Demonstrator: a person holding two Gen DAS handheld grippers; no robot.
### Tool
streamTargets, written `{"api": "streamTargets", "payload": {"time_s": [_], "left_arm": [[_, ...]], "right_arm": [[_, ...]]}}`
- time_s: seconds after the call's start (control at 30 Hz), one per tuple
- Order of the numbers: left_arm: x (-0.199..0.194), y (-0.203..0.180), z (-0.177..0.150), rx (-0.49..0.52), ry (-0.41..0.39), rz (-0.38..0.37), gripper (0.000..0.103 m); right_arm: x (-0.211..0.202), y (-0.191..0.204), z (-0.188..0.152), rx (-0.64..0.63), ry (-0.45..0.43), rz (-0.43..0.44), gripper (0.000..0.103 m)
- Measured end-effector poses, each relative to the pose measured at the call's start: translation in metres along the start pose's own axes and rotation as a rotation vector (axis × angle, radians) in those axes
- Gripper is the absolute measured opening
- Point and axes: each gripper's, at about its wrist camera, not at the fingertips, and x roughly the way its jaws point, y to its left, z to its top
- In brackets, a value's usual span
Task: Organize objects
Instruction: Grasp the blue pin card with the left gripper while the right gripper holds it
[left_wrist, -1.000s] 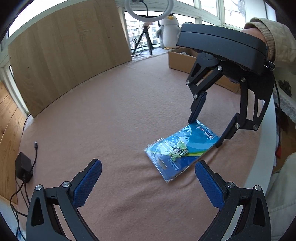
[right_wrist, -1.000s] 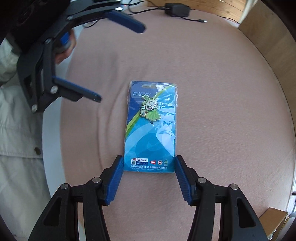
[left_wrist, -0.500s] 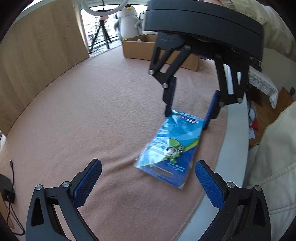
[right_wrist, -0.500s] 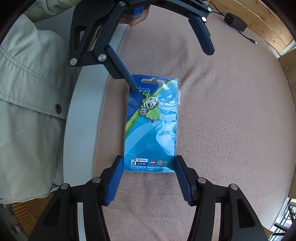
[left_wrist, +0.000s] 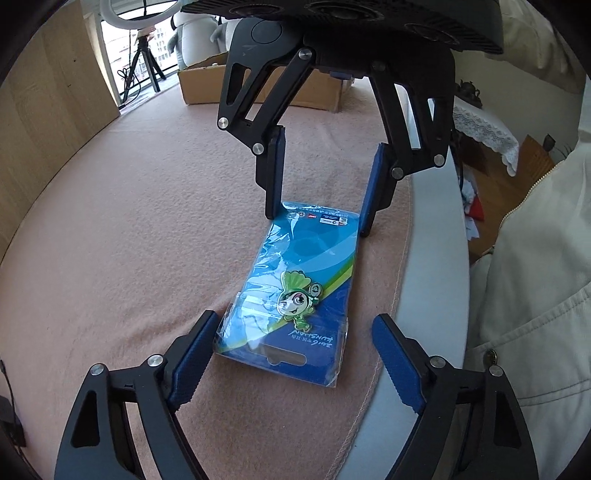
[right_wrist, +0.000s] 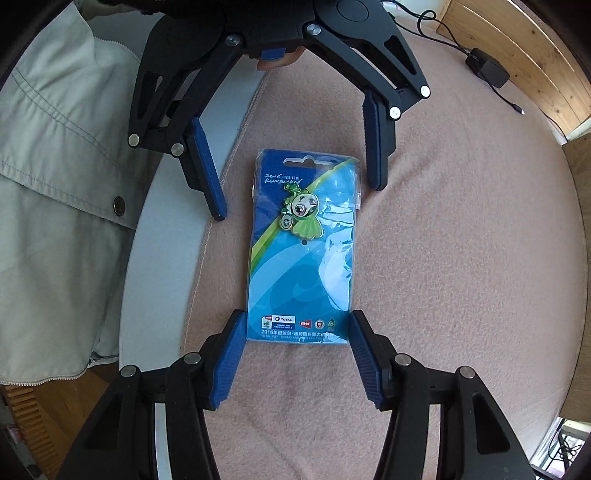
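Badge card (right_wrist: 301, 251) lies flat on the pink cloth (right_wrist: 461, 258), near the cloth's edge where the white table rim (right_wrist: 155, 266) shows. Blue backing in a clear sleeve, green cartoon pin (right_wrist: 301, 214) near the hang-hole end, logo strip at the other end.

Right gripper (right_wrist: 297, 345) is spread open around the logo end, one blue pad on each long edge; whether the pads touch the sleeve I cannot tell, not visibly clamping. From the left camera the same gripper (left_wrist: 319, 210) stands tips-down on the cloth at the far end of the card (left_wrist: 295, 295).

Left gripper (left_wrist: 291, 350) is open wide around the hang-hole end; left pad just beside the sleeve, right pad clear of it. In the right view it (right_wrist: 299, 184) hangs over that end, one finger on the cloth, the other over the cloth's edge.

Further out: cardboard box (left_wrist: 258, 86) at the far side, charger (right_wrist: 487, 70) with cable on the cloth, beige jacket (right_wrist: 55, 184) beside the rim.
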Motion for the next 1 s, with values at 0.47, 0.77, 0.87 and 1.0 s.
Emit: {"api": "streamTargets", "payload": {"time_s": [0.47,0.77,0.87,1.0], "left_arm": [[-0.005,0.005,0.001,-0.002,0.021,-0.018,0.067],[-0.003,0.005,0.0,-0.001,0.045,-0.021,0.07],[-0.002,0.01,0.001,-0.008,0.045,-0.022,0.075],[-0.003,0.011,0.003,-0.015,0.051,-0.035,0.076]], "right_arm": [[0.002,-0.008,0.007,0.047,-0.035,0.022,0.054],[0.002,-0.019,0.009,0.056,-0.018,0.051,0.051],[0.001,-0.032,0.001,0.081,-0.032,0.068,0.051],[0.001,-0.043,-0.005,0.087,-0.045,0.056,0.051]]}}
